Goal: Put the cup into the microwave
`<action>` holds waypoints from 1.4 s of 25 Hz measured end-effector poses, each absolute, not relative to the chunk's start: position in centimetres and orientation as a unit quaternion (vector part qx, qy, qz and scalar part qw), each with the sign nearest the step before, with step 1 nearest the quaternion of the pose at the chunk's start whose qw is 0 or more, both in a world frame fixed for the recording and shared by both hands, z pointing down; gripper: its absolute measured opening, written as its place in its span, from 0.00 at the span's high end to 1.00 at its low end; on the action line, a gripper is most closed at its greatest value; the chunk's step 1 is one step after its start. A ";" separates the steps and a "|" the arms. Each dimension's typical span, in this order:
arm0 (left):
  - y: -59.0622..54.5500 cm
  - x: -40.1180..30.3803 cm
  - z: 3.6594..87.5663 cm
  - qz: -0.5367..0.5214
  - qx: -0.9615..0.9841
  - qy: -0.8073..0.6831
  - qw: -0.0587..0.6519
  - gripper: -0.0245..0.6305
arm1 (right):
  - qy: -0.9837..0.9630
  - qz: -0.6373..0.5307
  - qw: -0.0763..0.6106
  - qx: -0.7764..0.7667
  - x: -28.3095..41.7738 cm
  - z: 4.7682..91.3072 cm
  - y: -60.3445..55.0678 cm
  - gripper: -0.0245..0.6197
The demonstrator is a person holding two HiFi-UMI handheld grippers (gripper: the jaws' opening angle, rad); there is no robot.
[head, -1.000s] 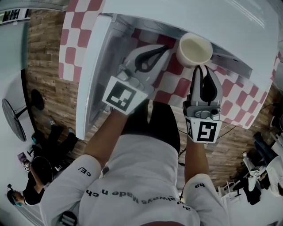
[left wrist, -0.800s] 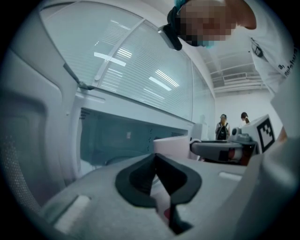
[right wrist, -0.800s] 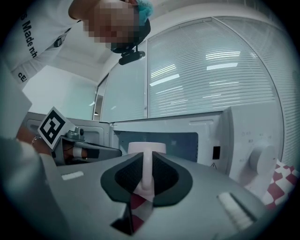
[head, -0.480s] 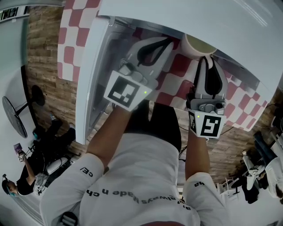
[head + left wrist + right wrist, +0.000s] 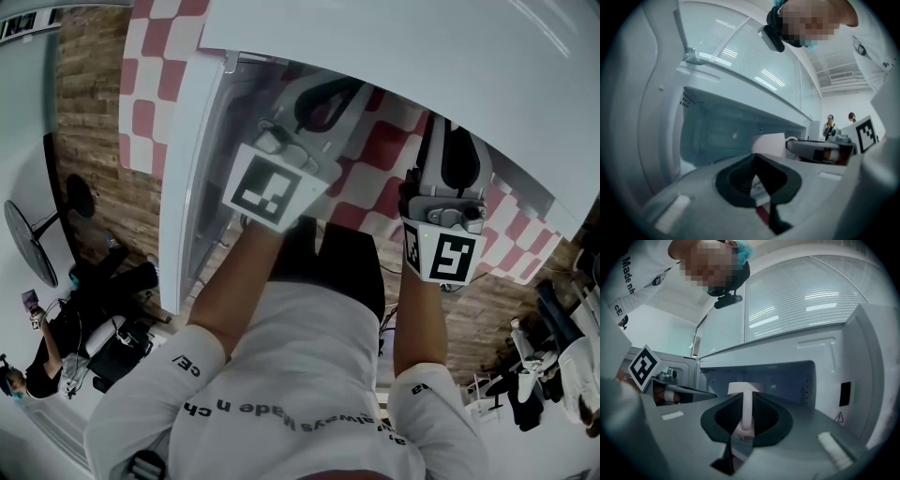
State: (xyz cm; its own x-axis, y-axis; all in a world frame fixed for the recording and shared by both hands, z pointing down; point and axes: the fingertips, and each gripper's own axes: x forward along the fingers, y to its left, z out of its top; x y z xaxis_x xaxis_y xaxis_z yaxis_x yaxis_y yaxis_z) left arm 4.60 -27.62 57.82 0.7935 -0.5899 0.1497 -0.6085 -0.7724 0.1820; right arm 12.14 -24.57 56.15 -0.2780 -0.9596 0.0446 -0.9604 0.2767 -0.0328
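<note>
**Cup at the microwave's mouth, held by its handle alone**

Your right gripper (image 5: pixel 746 405) is clamped on the handle (image 5: pixel 747 420) of the white cup (image 5: pixel 740 388). The cup hangs at 12 o'clock off its jaws, at the mouth of the open microwave (image 5: pixel 787 376). Whether its base has crossed the sill cannot be told, and in the head view the oven's top hides the cup. Your left gripper (image 5: pixel 757 159), jaws together on nothing, sits near the cup's 9 o'clock, with the open door (image 5: pixel 647 117) farther out at 9 o'clock.

The likeliest trouble is the grip itself. A pinch on a narrow handle lets the cup swing, so a knock of rim against the cavity's upper edge, or of base against the sill, could twist it loose. The left gripper crowds the same opening, and a drift toward 3 o'clock could nudge the cup sideways. Letting go before the base rests on the cavity floor would probably drop or tip it.
</note>
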 end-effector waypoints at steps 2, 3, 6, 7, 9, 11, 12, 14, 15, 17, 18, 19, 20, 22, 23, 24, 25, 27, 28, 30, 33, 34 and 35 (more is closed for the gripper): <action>-28.0 4.7 57.9 0.041 0.940 -0.321 0.110 0.96 | -0.799 0.025 0.008 0.600 12.2 56.3 -25.0 0.90; -28.1 4.8 57.9 0.041 0.940 -0.322 0.108 0.96 | -0.799 0.025 0.007 0.600 12.3 56.3 -25.2 0.90; -28.6 4.9 58.1 0.043 0.939 -0.324 0.103 0.96 | -0.799 0.024 0.007 0.600 12.4 56.6 -25.7 0.90; -28.7 5.0 58.2 0.043 0.939 -0.325 0.101 0.96 | -0.800 0.023 0.007 0.600 12.3 56.6 -25.9 0.90; -28.9 5.1 58.3 0.043 0.939 -0.325 0.099 0.96 | -0.800 0.021 0.009 0.599 12.2 56.8 -26.2 0.90; -29.1 5.1 58.4 0.042 0.939 -0.327 0.098 0.96 | -0.801 0.017 0.010 0.598 12.1 56.8 -26.6 0.90; -29.3 5.1 58.4 0.041 0.939 -0.328 0.098 0.96 | -0.802 0.015 0.010 0.598 12.1 56.8 -26.8 0.90; -29.5 5.1 58.4 0.040 0.938 -0.330 0.098 0.96 | -0.802 0.013 0.010 0.598 12.0 56.9 -27.1 0.90; -29.6 5.2 58.5 0.040 0.938 -0.331 0.098 0.96 | -0.801 0.012 0.009 0.598 12.1 56.9 -27.3 0.90; -29.7 5.3 58.5 0.040 0.937 -0.332 0.097 0.96 | -0.801 0.011 0.009 0.599 12.2 57.0 -27.6 0.90; -29.8 5.4 58.5 0.039 0.938 -0.332 0.096 0.96 | -0.800 0.010 0.009 0.600 12.3 57.1 -27.8 0.90; -29.8 5.5 58.5 0.039 0.938 -0.331 0.095 0.96 | -0.800 0.010 0.009 0.600 12.4 57.2 -27.9 0.90; -29.8 5.6 58.5 0.039 0.939 -0.329 0.094 0.96 | -0.799 0.011 0.009 0.601 12.5 57.3 -28.0 0.90; -29.7 5.7 58.6 0.039 0.939 -0.328 0.095 0.96 | -0.797 0.011 0.010 0.603 12.7 57.6 -28.1 0.90; -29.7 5.8 58.7 0.039 0.939 -0.329 0.096 0.96 | -0.797 0.011 0.011 0.604 12.8 57.7 -28.1 0.90; -29.7 5.9 58.8 0.039 0.938 -0.330 0.097 0.96 | -0.796 0.011 0.012 0.605 12.9 57.8 -28.1 0.90; -29.7 5.9 58.8 0.039 0.938 -0.330 0.097 0.96 | -0.797 0.011 0.013 0.604 12.9 57.9 -28.2 0.90; -29.7 6.0 59.0 0.039 0.938 -0.330 0.096 0.96 | -0.798 0.010 0.016 0.603 12.8 58.1 -28.2 0.90; -29.6 6.1 59.0 0.040 0.938 -0.330 0.096 0.96 | -0.798 0.010 0.018 0.602 12.8 58.2 -28.2 0.90; -29.4 6.3 59.1 0.041 0.939 -0.329 0.096 0.96 | -0.799 0.011 0.019 0.601 12.7 58.4 -28.3 0.90; -29.3 6.4 59.2 0.043 0.939 -0.328 0.095 0.96 | -0.797 0.014 0.018 0.603 12.8 58.8 -28.3 0.90; -29.3 6.4 59.2 0.043 0.939 -0.328 0.094 0.96 | -0.797 0.015 0.018 0.603 12.8 58.9 -28.3 0.90; -29.3 6.4 59.3 0.043 0.939 -0.328 0.093 0.96 | -0.797 0.016 0.018 0.604 12.8 59.0 -28.3 0.90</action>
State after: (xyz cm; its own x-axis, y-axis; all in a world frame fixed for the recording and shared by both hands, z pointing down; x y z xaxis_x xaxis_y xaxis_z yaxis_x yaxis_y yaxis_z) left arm 6.42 -29.25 59.25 0.7818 -0.6073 0.1411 -0.6232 -0.7681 0.1472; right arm 12.85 -28.31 59.02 -0.2708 -0.9614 0.0484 -0.9626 0.2709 -0.0043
